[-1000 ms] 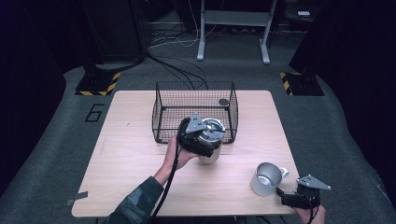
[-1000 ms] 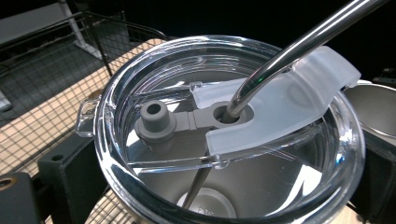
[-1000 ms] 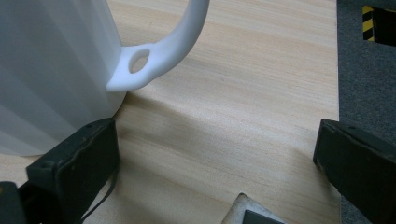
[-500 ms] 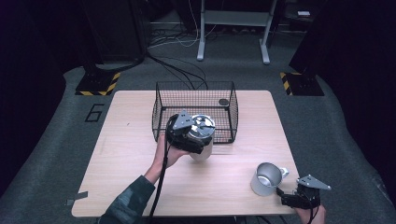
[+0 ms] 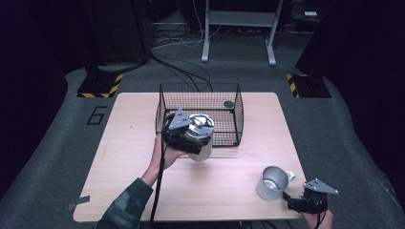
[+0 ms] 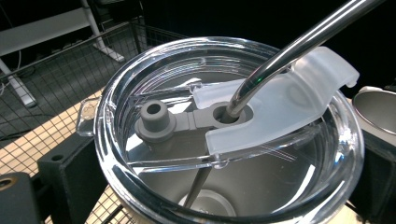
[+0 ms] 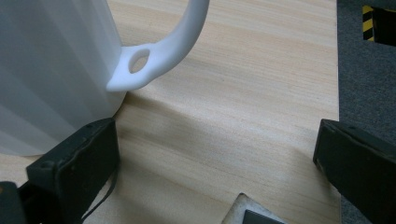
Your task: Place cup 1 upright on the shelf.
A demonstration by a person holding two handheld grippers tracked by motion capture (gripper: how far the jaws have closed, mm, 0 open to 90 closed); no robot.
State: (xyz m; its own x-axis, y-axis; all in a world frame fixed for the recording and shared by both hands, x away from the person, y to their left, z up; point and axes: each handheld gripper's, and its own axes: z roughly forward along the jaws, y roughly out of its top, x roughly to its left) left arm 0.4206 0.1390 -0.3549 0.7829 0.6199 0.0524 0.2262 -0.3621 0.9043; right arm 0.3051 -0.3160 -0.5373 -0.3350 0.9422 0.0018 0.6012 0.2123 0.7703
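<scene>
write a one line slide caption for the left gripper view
Left gripper's black jaws clamp a steel tumbler with clear plastic lid and metal straw, beside the black wire basket.

The left claw (image 5: pixel 191 138) is held above the middle of the surface, jaws clamped on either side of its load, the forearm reaching in from the near edge. The right claw (image 5: pixel 305 202) sits at the near right corner, jaws spread wide.

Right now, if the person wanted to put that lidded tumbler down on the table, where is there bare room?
The widest bare wood is left of the wire basket, and between the tumbler and the mug. It is crowded around the basket's front wall and at the mug's corner, where the right gripper sits.
</scene>
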